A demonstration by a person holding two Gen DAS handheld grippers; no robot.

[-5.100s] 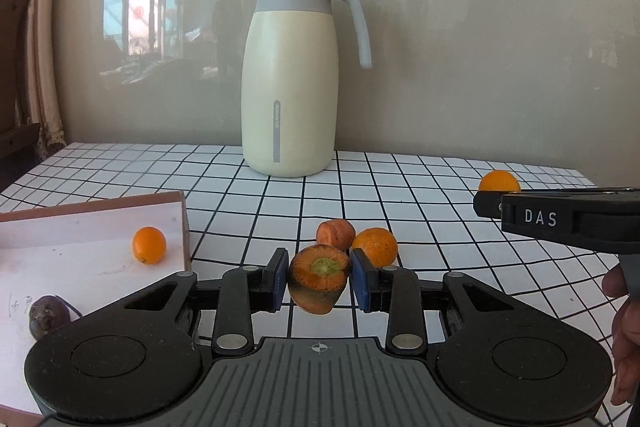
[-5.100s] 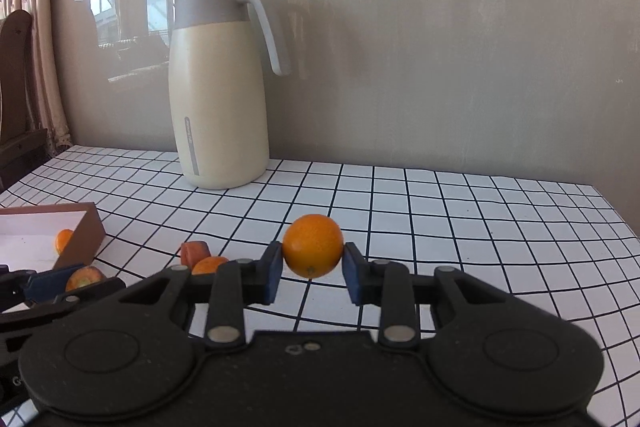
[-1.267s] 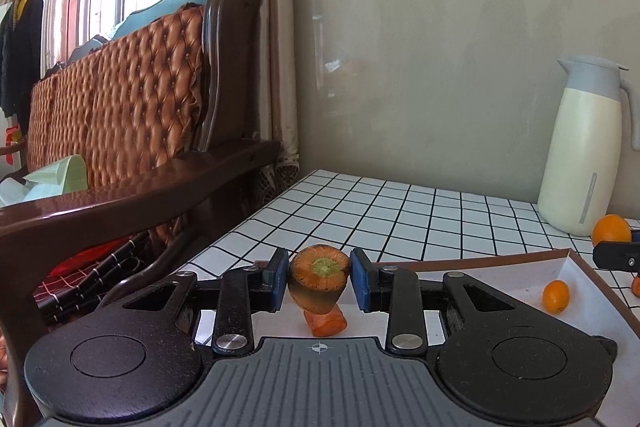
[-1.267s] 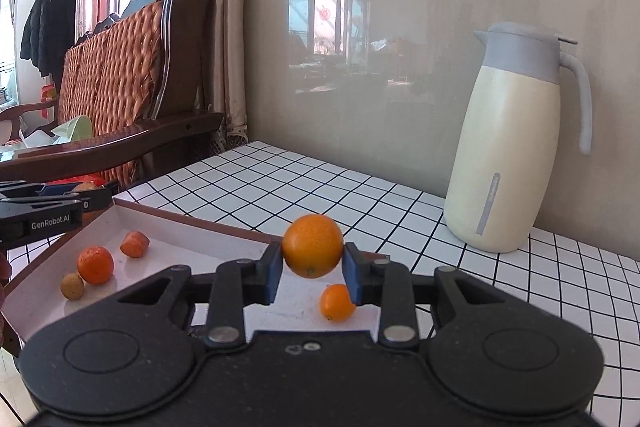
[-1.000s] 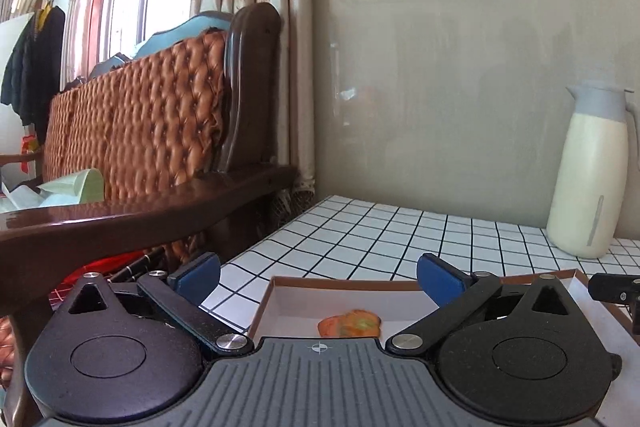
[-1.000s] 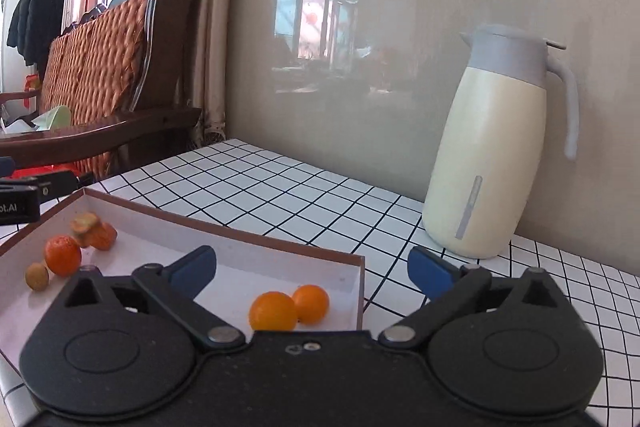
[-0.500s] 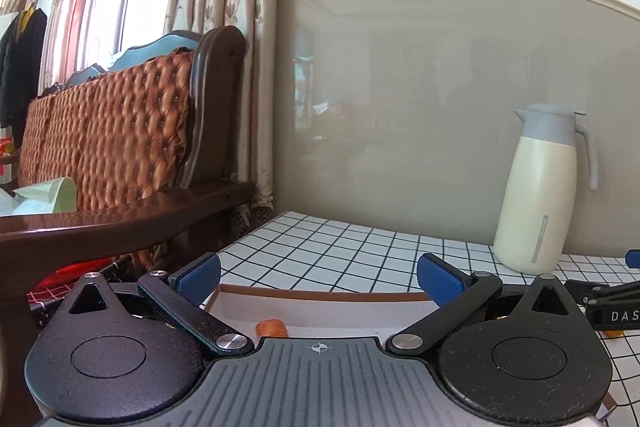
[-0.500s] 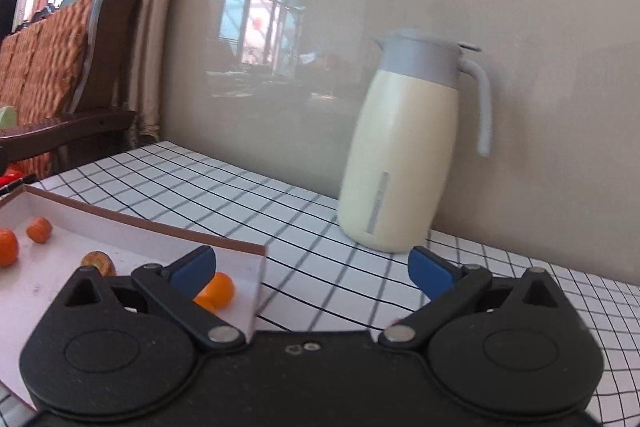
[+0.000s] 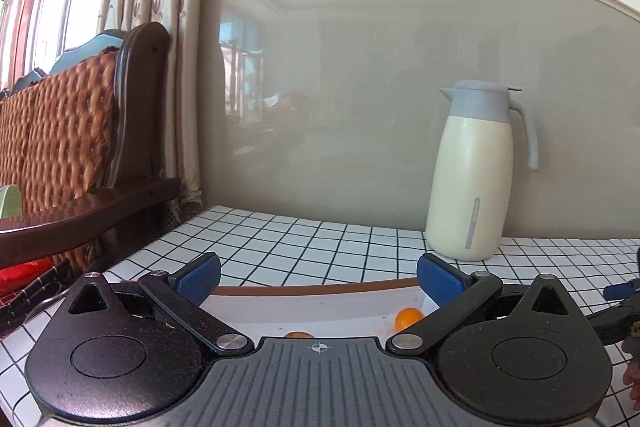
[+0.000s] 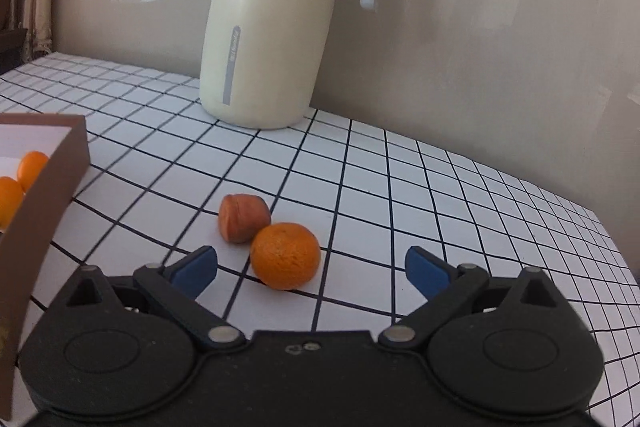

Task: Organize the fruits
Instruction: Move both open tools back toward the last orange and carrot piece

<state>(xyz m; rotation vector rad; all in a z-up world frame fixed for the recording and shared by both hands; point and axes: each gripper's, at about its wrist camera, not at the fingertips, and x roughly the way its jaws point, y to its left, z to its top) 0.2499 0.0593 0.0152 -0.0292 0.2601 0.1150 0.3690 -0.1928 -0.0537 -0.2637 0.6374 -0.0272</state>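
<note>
A table in white tiles with black grid lines carries everything here. At twelve o'clock, hard by the wall, a cream jug with a grey handle stands upright. Centre of the tabletop, an orange sits touching a brown cut piece of fruit at its eleven o'clock. Over at nine o'clock rests a brown-walled box, apart from the pair.
</note>
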